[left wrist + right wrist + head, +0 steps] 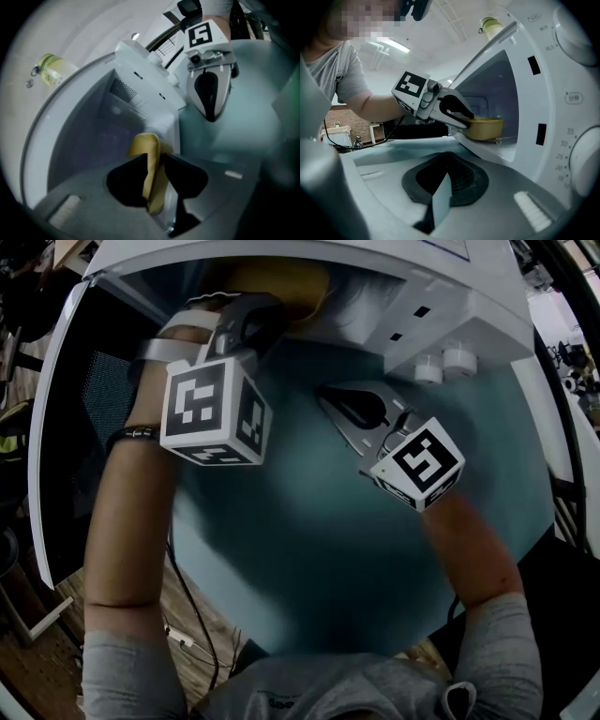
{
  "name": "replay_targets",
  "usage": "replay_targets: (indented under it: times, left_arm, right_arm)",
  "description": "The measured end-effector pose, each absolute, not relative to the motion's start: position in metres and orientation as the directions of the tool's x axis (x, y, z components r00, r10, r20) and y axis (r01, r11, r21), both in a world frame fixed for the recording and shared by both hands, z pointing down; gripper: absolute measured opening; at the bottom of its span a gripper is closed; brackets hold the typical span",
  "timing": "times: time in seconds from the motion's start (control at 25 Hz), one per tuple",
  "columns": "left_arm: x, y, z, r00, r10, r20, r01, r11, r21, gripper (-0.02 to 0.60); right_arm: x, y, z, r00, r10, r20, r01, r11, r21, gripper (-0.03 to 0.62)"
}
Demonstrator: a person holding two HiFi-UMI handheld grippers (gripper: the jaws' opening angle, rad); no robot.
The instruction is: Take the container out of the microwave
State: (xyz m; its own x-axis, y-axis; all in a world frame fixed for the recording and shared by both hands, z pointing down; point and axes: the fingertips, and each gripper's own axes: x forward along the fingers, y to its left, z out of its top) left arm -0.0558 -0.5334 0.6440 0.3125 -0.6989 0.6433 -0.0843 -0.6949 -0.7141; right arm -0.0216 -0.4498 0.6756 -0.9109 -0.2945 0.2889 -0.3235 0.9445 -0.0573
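The left gripper (157,161) has its fingers pinched on the near rim of the yellow container (486,127). The container sits level, open side up, just inside the mouth of the microwave (543,98). The right gripper (443,178), fingers closed and empty, hovers over the teal worktop (309,549) near the control panel.
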Motion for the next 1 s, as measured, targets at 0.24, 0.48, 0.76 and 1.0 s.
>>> replay_targets:
  times: [0.24, 0.48, 0.76, 1.0]
  left_arm:
    - [-0.057, -0.534, 0.66, 0.254, -0.661, 0.706, -0.013, -0.732, -0.681, 0.114]
    - [-0.056, -0.536, 0.662, 0.234, -0.659, 0.715, -0.002, -0.736, -0.677, 0.094]
    - [-0.053, -0.531, 0.665, 0.232, -0.629, 0.742, -0.002, -0.763, -0.646, 0.052]
    - [-0.049, -0.525, 0.654, 0.252, -0.613, 0.748, -0.018, -0.776, -0.63, 0.041]
  right_arm:
    - [-0.023, -0.444, 0.683, -0.912, -0.288, 0.291, -0.323, 0.943, -0.081, 0.006]
    - [-0.024, -0.441, 0.683, -0.917, -0.277, 0.288, -0.313, 0.946, -0.086, 0.006]
    - [-0.023, -0.439, 0.681, -0.917, -0.277, 0.288, -0.315, 0.944, -0.096, 0.006]
    - [-0.022, -0.439, 0.675, -0.914, -0.286, 0.289, -0.323, 0.943, -0.086, 0.006]
